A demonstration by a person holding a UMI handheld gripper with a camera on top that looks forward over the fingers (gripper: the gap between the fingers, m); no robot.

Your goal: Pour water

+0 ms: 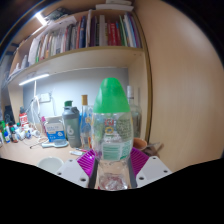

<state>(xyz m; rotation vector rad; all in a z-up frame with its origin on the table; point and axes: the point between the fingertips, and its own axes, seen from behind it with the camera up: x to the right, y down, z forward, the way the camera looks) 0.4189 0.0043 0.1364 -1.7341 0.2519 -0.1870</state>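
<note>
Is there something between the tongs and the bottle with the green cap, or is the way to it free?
Nothing visible stands in the way. The bottle, clear with a green cap, is already between the fingers of the tongs, with their pads at either side of its lower part. The other containers on the desk lie beyond it.

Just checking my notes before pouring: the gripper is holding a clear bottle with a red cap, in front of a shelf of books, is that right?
Not quite: the cap is green, not red, as the gripper view shows. The rest holds: the gripper has its fingers closed on the clear bottle, with the shelf of books behind it.
</note>
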